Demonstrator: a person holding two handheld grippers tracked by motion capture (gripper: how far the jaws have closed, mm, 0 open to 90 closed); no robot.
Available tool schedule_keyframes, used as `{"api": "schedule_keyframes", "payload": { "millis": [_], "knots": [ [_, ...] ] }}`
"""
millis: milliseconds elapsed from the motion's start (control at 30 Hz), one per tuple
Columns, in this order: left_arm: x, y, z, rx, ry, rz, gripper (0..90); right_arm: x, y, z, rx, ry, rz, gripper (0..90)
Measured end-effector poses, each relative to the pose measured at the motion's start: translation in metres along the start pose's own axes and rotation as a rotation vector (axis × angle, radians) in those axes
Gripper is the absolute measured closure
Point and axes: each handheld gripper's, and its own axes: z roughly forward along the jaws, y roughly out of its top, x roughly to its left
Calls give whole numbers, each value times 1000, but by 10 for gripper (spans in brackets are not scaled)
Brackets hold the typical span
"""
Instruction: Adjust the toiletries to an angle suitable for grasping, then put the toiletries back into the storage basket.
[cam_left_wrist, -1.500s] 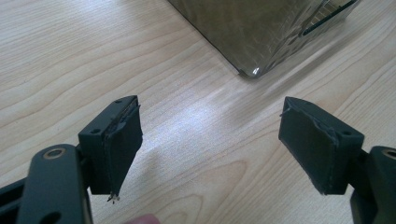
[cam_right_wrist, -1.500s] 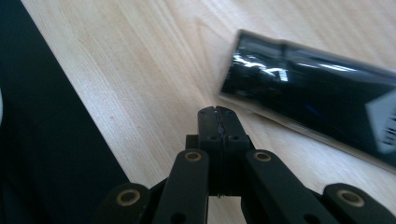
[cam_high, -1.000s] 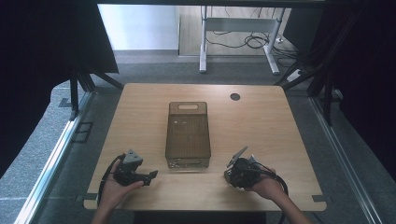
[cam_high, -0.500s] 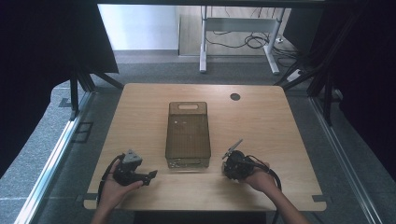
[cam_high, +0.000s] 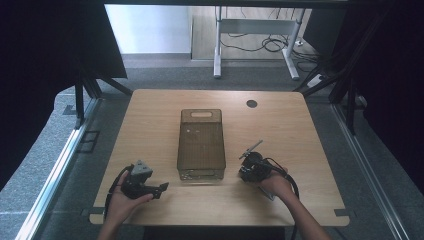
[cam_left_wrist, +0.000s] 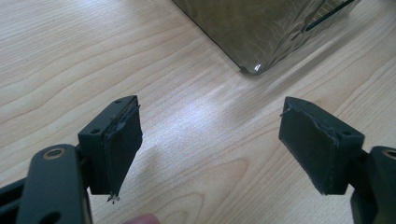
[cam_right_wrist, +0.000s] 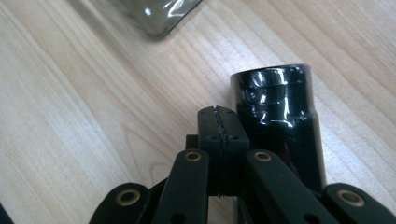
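Bin (cam_high: 201, 145) of smoked plastic mid-table (cam_high: 150, 115), untouched, approach step in hand: left gripper (cam_left_wrist: 210, 140) wide open, empty, right gripper (cam_right_wrist: 217, 112) fully closed on nothing near its front corner; next, open right jaws, then align on a wall.

Smooth light wood table (cam_high: 150, 130), see-through smoky plastic box (cam_high: 201, 145), shiny black plastic tube (cam_right_wrist: 275, 116), matt black gripper pads (cam_left_wrist: 123, 140)

Dim, soft daylight; glare on glossy wood.
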Motion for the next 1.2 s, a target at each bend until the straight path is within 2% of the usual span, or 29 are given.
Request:
{"api": "schedule_keyframes", "payload": {
  "millis": [200,533,600,700,733,767,800,833,867,1033,1067,1167,1200],
  "knots": [
    [-1,0,1,2,-2,3,217,-5,3,0,-18,-14,19,898],
    [0,0,1,3,-1,4,217,-4,2,-9,-67,6,25,878],
    [-1,0,1,3,-1,3,216,-2,-1,-18,-113,28,31,829],
    [-2,0,1,6,0,6,217,-2,-3,-27,-137,46,32,755],
    [-2,0,1,6,0,6,217,-2,-3,-27,-137,46,32,755],
    [-2,0,1,7,-1,7,216,-2,-3,-34,-151,36,31,671],
    [-3,0,1,6,0,8,216,-2,-3,-34,-151,36,31,671],
    [-3,1,1,4,-2,9,216,-3,-4,-40,-154,14,38,610],
    [-3,1,1,4,-3,9,216,-3,-4,-42,-156,0,39,588],
    [-2,0,2,8,-2,9,216,-7,-8,-50,-151,-35,55,531],
    [-2,0,2,8,-2,9,216,-10,-12,-52,-147,-60,70,498],
    [-3,1,1,4,-3,10,216,-12,-14,-54,-143,-73,78,472],
    [-3,1,1,4,-4,10,216,-13,-17,-55,-138,-91,84,451]
  ]
}}
